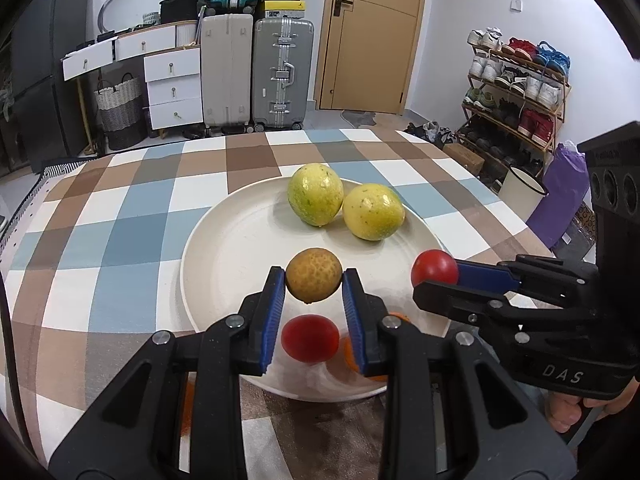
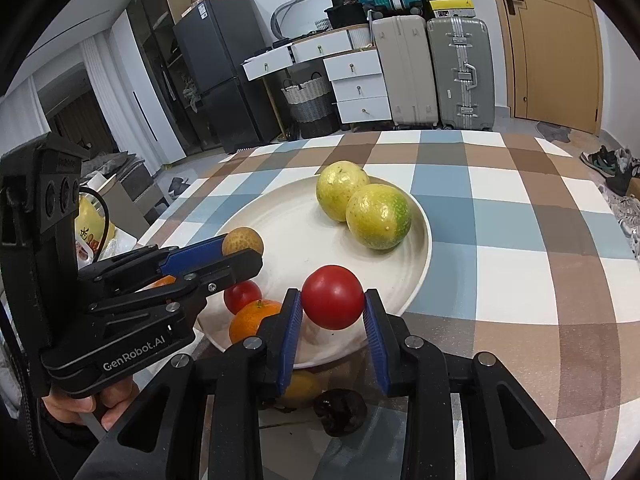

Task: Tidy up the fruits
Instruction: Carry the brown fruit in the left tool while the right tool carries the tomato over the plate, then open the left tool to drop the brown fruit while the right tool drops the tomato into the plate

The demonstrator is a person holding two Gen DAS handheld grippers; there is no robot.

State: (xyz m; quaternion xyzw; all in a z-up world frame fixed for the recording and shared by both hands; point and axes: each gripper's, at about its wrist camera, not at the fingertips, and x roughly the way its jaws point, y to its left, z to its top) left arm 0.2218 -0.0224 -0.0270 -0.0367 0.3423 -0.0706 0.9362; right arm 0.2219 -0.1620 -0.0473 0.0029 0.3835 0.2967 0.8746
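A lived-in home is shown: suitcases (image 1: 256,72) are stacked beside a white chest of drawers (image 1: 172,80), a shoe rack (image 1: 516,88) is filled with sneakers, a fridge (image 2: 212,76) is seen, and a checked tablecloth (image 1: 120,216) is spread on the table

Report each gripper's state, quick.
Left gripper: shut on the small brownish fruit.
Right gripper: shut on the red tomato.

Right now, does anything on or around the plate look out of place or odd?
One thing: a dark, shrivelled lump lies off the plate, near its front rim beside a yellowish fruit. It looks spoiled, though I cannot identify it. The fruits on the plate look sound.
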